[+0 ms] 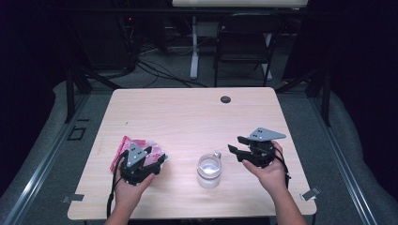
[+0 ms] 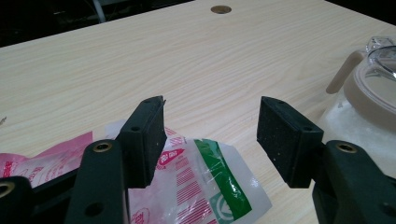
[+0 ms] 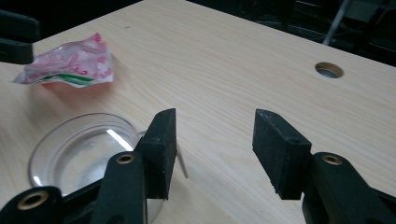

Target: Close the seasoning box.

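Observation:
A clear jar [image 1: 209, 169] with a see-through lid stands on the wooden table [image 1: 187, 117] near its front edge. It shows at the right of the left gripper view [image 2: 369, 107], and its lid [image 3: 79, 154] lies low on the left in the right gripper view. A crumpled pink, white and green plastic bag [image 1: 141, 147] lies at the front left. My left gripper [image 1: 157, 159] hovers over that bag [image 2: 196, 186], jaws open [image 2: 210, 109] and empty. Just right of the jar, my right gripper [image 1: 234, 146] points left, jaws wide open [image 3: 215, 126] with nothing between them.
A round cable hole [image 1: 225, 99] sits near the table's far edge. A dark folding chair [image 1: 244, 42] and a white table leg [image 1: 194, 47] stand on the floor beyond. The bag [image 3: 70, 63] and part of the other gripper [image 3: 14, 37] appear far off in the right gripper view.

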The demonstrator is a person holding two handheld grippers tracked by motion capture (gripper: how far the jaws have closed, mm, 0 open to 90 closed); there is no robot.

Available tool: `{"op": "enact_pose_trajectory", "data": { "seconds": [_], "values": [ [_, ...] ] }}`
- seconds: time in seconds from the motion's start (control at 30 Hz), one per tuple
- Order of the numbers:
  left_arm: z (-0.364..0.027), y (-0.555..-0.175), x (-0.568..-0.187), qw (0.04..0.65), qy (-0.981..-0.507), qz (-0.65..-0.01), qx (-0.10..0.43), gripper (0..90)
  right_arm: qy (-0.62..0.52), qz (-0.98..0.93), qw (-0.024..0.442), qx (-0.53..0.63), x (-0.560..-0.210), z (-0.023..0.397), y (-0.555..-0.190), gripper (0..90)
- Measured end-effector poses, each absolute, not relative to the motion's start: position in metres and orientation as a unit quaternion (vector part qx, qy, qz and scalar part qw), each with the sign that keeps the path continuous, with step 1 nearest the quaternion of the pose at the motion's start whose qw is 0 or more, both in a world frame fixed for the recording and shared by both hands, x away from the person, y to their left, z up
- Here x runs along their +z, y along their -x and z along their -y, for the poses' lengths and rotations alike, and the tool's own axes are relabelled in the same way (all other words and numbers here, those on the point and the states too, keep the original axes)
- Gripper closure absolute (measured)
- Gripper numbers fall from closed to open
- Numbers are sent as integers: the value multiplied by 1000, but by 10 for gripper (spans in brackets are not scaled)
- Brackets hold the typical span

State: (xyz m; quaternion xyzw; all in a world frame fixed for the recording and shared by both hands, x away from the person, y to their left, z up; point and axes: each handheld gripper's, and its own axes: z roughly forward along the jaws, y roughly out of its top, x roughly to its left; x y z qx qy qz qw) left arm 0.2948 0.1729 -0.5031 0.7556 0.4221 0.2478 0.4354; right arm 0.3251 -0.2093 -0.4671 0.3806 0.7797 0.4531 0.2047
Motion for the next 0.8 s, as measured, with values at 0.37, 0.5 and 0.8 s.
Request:
{"op": "enact_pose_trajectory", "data": {
  "seconds": [0.37, 0.5, 0.8],
  "values": [
    [-176, -298, -508, 428, -756, -429, 248, 414, -436, -759, 216, 434, -491, 231, -338, 497],
    [-177, -299, -510, 427, -755, -432, 248, 414, -452, -755, 223, 419, -501, 236, -342, 501],
    [-179, -302, -513, 418, -756, -437, 249, 414, -474, -750, 214, 408, -516, 238, -347, 502]
  ]
}}
